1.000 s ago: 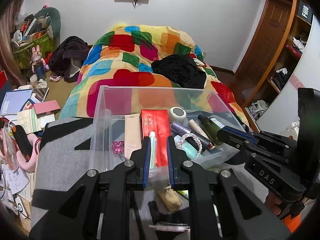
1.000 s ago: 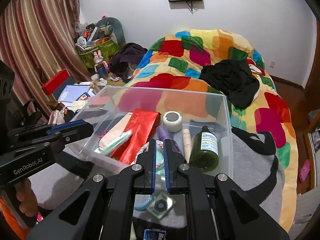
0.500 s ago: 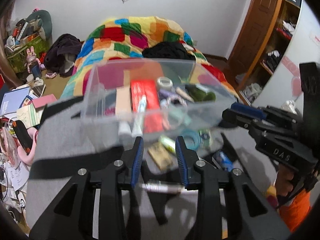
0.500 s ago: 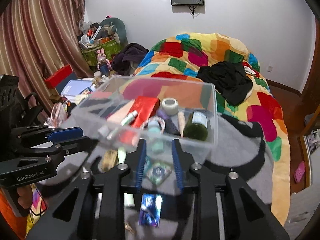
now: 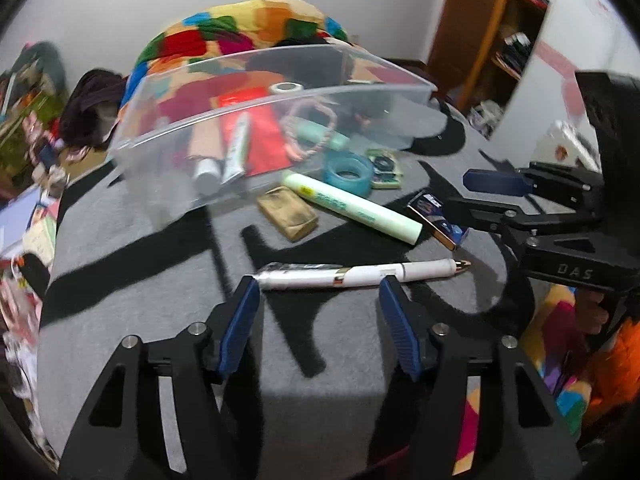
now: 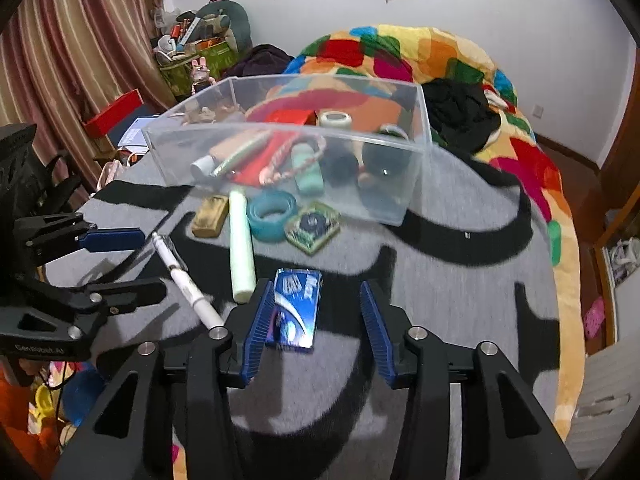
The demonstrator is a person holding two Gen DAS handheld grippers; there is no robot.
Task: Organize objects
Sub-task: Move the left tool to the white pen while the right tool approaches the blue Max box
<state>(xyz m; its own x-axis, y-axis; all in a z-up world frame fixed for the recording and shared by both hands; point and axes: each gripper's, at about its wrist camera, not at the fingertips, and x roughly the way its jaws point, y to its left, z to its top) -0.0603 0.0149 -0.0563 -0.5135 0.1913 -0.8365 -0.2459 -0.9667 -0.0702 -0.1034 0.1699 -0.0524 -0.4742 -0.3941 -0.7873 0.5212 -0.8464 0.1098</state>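
Note:
A clear plastic bin [image 5: 168, 120] [image 6: 412, 176] holding several toiletries stands on the grey blanket. In front of it lie a white pen [image 5: 360, 272] [image 6: 188, 284], a pale green tube [image 5: 352, 208] [image 6: 241, 248], a tan bar [image 5: 287, 216] [image 6: 209, 216], a teal tape ring [image 5: 348, 168] [image 6: 272, 216], a green square packet [image 5: 385, 162] [image 6: 314, 226] and a blue packet [image 5: 436, 216] [image 6: 296, 304]. My left gripper [image 5: 318, 292] is open just behind the pen. My right gripper [image 6: 316, 300] is open, its jaws on either side of the blue packet.
A bed with a colourful quilt [image 6: 400, 64] and black clothes [image 6: 460, 112] lies beyond the bin. Clutter, books and a red box [image 6: 114, 114] sit on the floor at left by striped curtains. A wooden shelf [image 5: 500, 40] stands at right.
Both grippers pulled back from the bin, dropped toward the blanket and opened wide. The loose items in front of the bin came into view.

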